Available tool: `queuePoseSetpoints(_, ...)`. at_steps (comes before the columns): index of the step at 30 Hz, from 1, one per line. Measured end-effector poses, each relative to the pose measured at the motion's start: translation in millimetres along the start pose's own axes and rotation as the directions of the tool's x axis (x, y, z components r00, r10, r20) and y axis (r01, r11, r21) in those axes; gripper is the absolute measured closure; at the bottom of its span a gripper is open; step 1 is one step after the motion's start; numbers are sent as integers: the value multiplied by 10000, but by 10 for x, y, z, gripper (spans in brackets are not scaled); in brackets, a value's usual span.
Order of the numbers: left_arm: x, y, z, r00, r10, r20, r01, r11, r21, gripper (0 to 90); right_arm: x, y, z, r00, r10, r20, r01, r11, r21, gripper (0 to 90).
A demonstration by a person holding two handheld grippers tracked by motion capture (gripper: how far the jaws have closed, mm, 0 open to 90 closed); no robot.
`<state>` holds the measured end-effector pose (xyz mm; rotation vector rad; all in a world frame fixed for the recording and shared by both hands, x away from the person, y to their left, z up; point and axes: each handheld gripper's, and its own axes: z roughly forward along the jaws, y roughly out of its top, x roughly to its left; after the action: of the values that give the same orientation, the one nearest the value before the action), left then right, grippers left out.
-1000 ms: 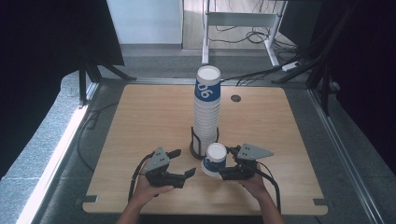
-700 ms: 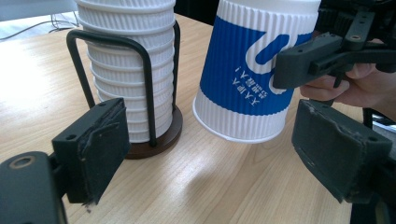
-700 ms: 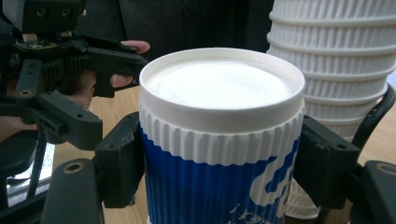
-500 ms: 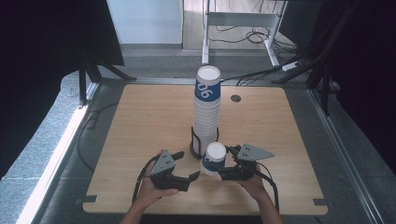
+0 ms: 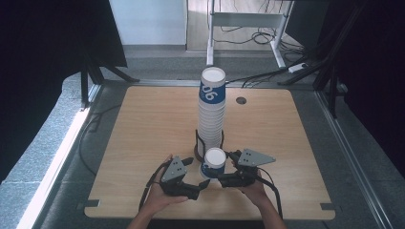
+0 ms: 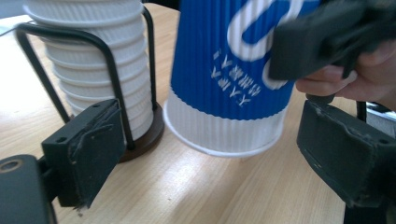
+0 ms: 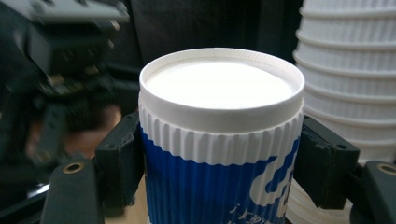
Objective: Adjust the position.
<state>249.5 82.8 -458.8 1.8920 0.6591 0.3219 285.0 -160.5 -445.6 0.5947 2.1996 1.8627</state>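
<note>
While your right claw (image 7: 219,182) clamps the blue-and-white ribbed cup (image 5: 213,164), it stands upside down on the counter (image 5: 143,124), just beside the wire holder (image 5: 197,143) with its tall cup stack (image 5: 211,112); the top cup reads "06". Your left claw (image 6: 205,163) has just been opening, jaws clear of the cup.

Upside-down blue-and-white ribbed cup (image 5: 213,164), upright on table

A tall cup stack (image 5: 211,112) stands in a wire holder (image 5: 198,145) on the wooden table (image 5: 143,129).
</note>
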Motion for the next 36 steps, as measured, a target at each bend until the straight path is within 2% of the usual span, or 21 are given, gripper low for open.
queuePoseSetpoints(10, -71, -9, 78, 9993, 332, 141, -333, 9994, 119, 76, 115, 9, 86, 9994, -123, -326, 126, 9999, 82, 257)
queuePoseSetpoints(17, -111, -45, 127, 9981, 616, -91, -614, 9979, 182, 156, 136, -8, 116, 9990, -231, -387, 242, 9993, 289, 256)
queuePoseSetpoints(26, -98, -65, 147, 9977, 641, -210, -634, 9975, 308, 181, 124, -28, 136, 9993, -208, -321, 225, 9983, 546, 253)
queuePoseSetpoints(31, -103, -60, 162, 9990, 404, -173, -400, 9990, 220, 164, 124, -28, 139, 9992, -123, -370, 141, 9986, 502, 256)
queuePoseSetpoints(36, -106, -70, 176, 9990, 394, -228, -386, 9988, 305, 174, 154, -37, 166, 9989, -263, -390, 287, 9977, 614, 255)
